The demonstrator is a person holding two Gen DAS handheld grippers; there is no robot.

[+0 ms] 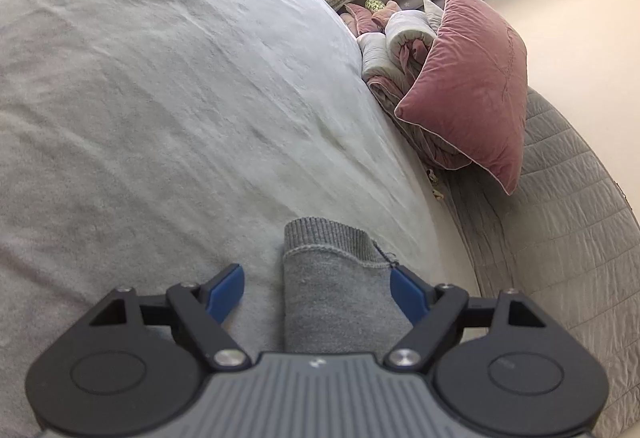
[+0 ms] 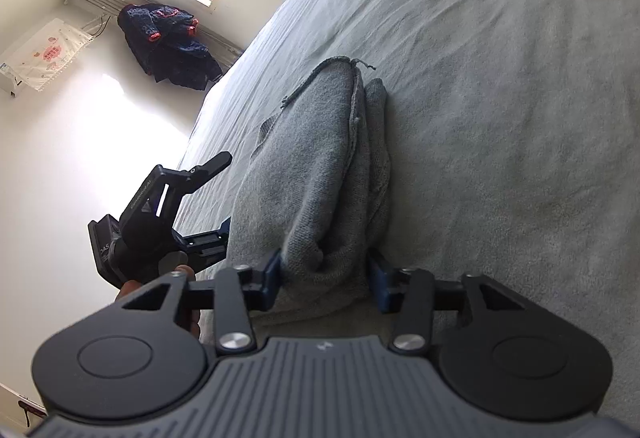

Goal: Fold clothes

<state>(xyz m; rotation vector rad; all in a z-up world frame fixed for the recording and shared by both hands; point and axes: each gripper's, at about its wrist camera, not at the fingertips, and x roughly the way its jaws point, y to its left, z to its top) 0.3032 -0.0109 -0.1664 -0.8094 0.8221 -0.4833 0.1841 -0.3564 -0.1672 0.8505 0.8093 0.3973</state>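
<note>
Grey knit fills the lower middle of my left wrist view: the grey garment (image 1: 332,278) lies on the pale bedsheet (image 1: 160,97), its ribbed cuff between the spread pads of my left gripper (image 1: 318,292), left pad clear, right pad at its edge. A pink pillow (image 1: 472,85) sits at right. In the right wrist view, my right gripper (image 2: 326,276) pinches the garment's bunched fold at lower centre.
</note>
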